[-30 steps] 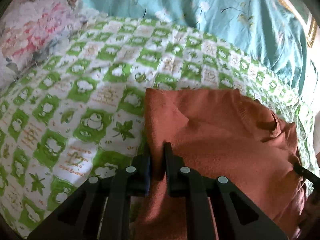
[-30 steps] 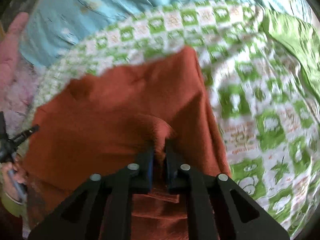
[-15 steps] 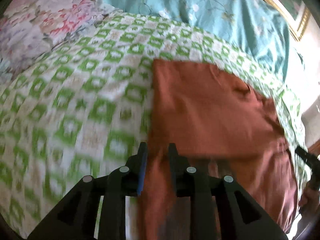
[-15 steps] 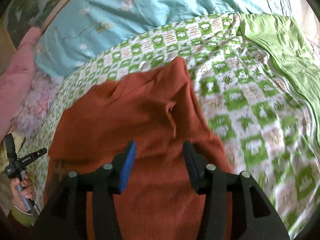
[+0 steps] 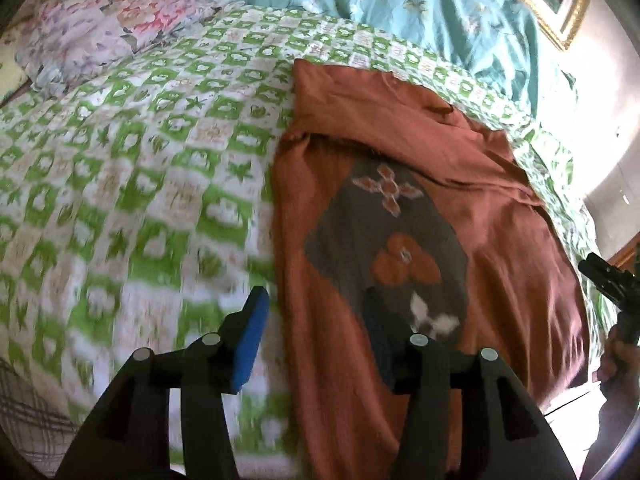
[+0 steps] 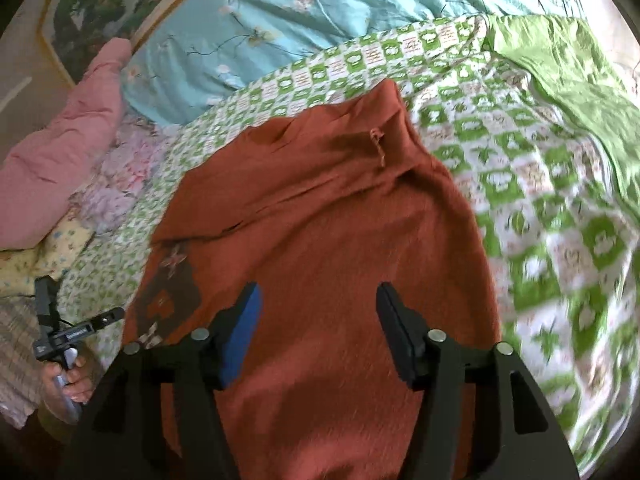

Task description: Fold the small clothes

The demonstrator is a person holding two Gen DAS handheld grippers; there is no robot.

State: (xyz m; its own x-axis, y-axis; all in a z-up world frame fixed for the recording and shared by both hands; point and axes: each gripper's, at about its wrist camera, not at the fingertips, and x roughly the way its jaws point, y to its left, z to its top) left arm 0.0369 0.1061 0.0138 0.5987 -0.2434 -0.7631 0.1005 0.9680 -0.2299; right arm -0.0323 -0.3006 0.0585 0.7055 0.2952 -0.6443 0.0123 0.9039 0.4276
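Rust-orange sweater (image 5: 500,216) lies on the green-checked quilt (image 5: 140,168), far part apparently folded over, grey patterned panel showing. Left gripper (image 5: 316,316) and right gripper (image 6: 318,312) gape wide, empty.

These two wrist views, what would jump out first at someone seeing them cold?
The rust-orange garment lies spread across the middle of the green-and-white checkered bedspread, its top part folded down over the body. A dark grey patch with orange flower shapes shows on its front. Both the left gripper and right gripper hang open above its near end, gripping nothing.
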